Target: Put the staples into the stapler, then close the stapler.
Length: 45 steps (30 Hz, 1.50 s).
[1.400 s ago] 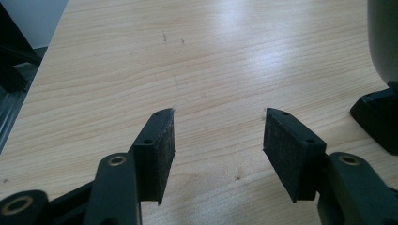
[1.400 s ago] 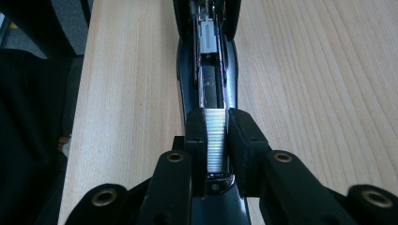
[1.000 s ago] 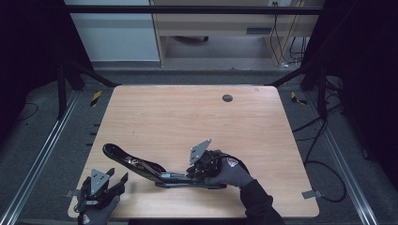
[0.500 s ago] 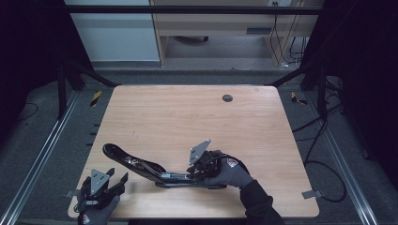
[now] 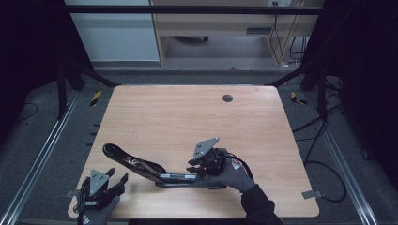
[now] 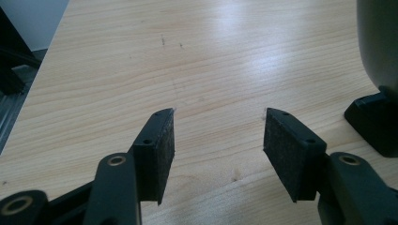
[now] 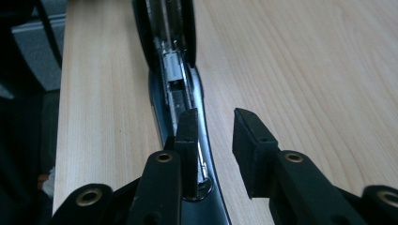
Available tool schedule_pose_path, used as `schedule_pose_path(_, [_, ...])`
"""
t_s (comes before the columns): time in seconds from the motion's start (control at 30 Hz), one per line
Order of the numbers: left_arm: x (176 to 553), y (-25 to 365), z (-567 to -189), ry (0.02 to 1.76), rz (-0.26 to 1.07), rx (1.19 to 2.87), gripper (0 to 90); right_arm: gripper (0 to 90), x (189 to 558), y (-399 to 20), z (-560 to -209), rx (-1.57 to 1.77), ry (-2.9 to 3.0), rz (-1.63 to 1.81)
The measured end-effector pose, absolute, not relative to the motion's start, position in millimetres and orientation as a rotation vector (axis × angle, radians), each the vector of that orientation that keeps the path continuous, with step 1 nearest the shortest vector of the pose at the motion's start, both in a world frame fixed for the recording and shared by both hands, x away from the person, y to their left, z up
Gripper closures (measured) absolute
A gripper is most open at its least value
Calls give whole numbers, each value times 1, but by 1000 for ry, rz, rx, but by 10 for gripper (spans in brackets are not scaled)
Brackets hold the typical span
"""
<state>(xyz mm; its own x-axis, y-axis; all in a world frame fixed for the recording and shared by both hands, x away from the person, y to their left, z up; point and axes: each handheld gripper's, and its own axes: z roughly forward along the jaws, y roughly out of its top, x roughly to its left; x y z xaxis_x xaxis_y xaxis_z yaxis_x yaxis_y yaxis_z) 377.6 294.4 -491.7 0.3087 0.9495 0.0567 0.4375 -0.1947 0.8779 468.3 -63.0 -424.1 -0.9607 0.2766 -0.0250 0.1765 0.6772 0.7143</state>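
Two grippers, one opened stapler [image 5: 155,169] on the table's [image 5: 187,117] near edge.

My right gripper [image 7: 213,140] sits at the stapler's [image 7: 180,122] base end, jaws part open and just been widening; one pad rests over the base rail, the other over bare wood, nothing pinched. My left gripper [image 6: 218,140] hangs wide and empty over the wood near the raised top arm. I judge this a let-go after handling the base; next I'd back my right hand off cleanly, or re-close squarely on the base without knocking it.
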Motion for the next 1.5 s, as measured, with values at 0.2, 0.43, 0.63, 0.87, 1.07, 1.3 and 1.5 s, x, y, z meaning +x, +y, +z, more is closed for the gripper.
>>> schedule_pose_path(0.2, [376,295,-490,1238,806,1770,431,651,468,-75,-422,495,2686,1202])
schedule_pose_path(0.43, [375,295,-488,1223,780,1749,426,592,464,-100,-423,678,2520,1267])
schedule_pose_path(0.63, [373,294,-485,1202,765,1736,422,553,458,-117,-429,809,2419,1275])
schedule_pose_path(0.87, [370,296,-480,1181,750,1705,406,535,449,-141,-447,973,2312,1247])
schedule_pose_path(1.07, [369,296,-477,1172,739,1699,403,518,439,-159,-460,1046,2234,1260])
schedule_pose_path(1.3, [365,294,-470,1143,735,1682,396,505,430,-174,-466,1109,2181,1221])
schedule_pose_path(1.5, [361,295,-464,1119,727,1665,392,501,422,-180,-474,1126,2180,1178])
